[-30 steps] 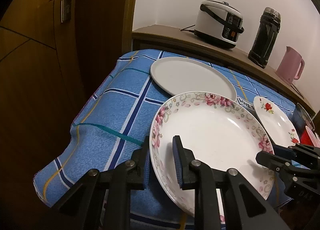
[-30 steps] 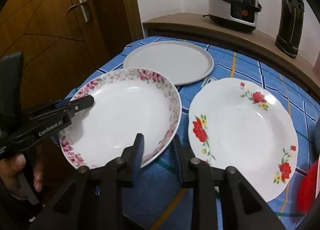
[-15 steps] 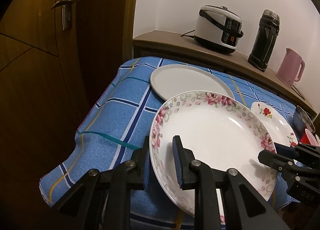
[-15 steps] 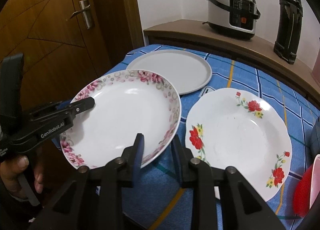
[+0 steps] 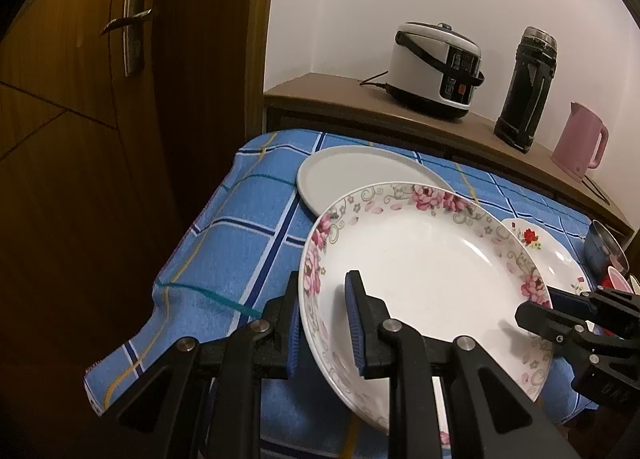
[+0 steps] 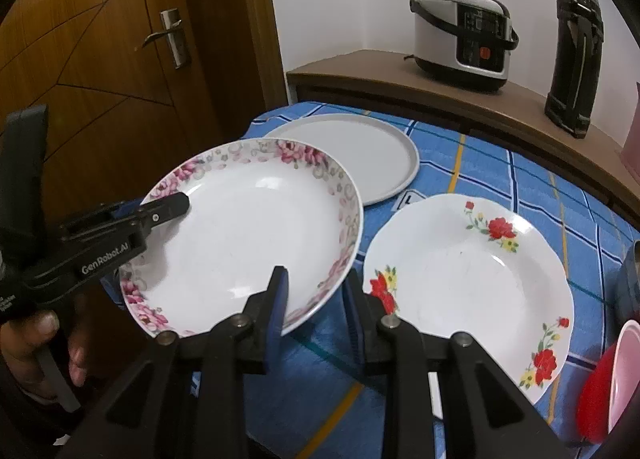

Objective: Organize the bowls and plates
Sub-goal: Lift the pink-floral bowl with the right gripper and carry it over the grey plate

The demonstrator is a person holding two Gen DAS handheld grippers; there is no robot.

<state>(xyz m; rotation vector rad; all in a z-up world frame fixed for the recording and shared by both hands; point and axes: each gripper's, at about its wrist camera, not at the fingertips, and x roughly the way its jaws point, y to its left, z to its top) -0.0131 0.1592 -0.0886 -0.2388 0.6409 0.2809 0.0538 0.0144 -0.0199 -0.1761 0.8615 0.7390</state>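
Covering table: blue checked cloth (image 6: 496, 171)

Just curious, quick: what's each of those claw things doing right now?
Left gripper: shut on the rim of the pink-flowered plate.
Right gripper: shut on the opposite rim of that plate.

Pink-flowered plate (image 6: 248, 235) left of red-flowered plate (image 6: 468, 283), perhaps overlapping the grey plate (image 6: 352, 151) behind.

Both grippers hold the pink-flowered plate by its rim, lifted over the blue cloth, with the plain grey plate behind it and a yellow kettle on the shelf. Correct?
Almost. The kettle is pink, not yellow, as the left wrist view shows. The rest stands: left gripper and right gripper hold the pink-flowered plate.
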